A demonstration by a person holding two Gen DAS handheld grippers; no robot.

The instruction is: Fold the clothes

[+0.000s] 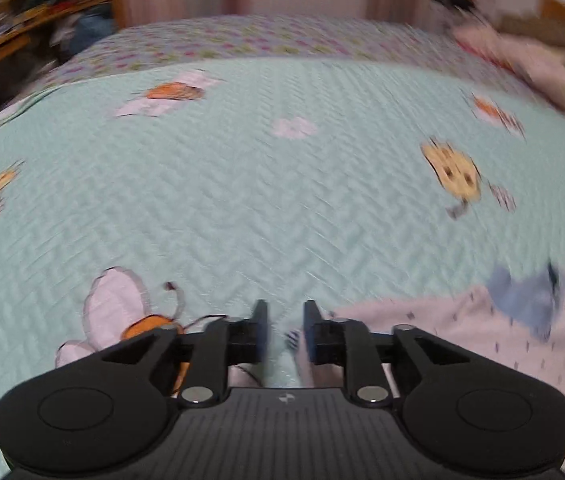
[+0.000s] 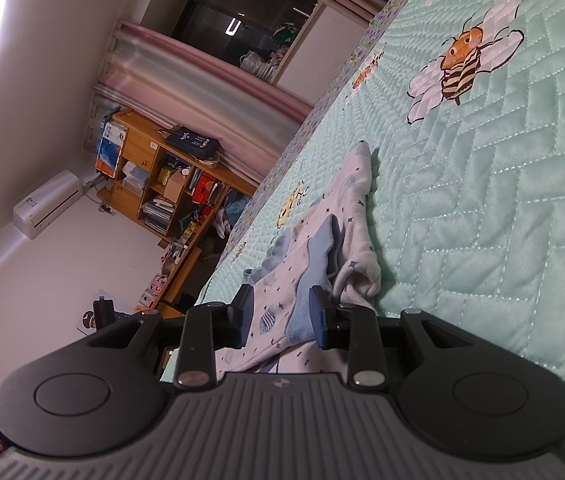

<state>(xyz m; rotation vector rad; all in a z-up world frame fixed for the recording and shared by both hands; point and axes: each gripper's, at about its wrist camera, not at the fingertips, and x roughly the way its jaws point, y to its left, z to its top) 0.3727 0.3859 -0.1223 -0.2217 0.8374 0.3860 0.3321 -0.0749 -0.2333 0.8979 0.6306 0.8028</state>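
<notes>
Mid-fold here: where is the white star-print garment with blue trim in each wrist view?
Left wrist: garment at lower right, beside the left tongs.
Right wrist: garment centre-bottom, running between the right tongs.
Shared landmark: mint quilted bedspread.

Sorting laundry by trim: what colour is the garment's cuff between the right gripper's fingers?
Light blue cuff on the white star-print garment; right wrist view shows it best.

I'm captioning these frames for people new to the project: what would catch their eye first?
The mint quilted bedspread fills both views, with a big cartoon bee printed at upper right in the right wrist view. A white star-print garment with blue trim lies crumpled on it, bunched between the right claw fingers.
</notes>
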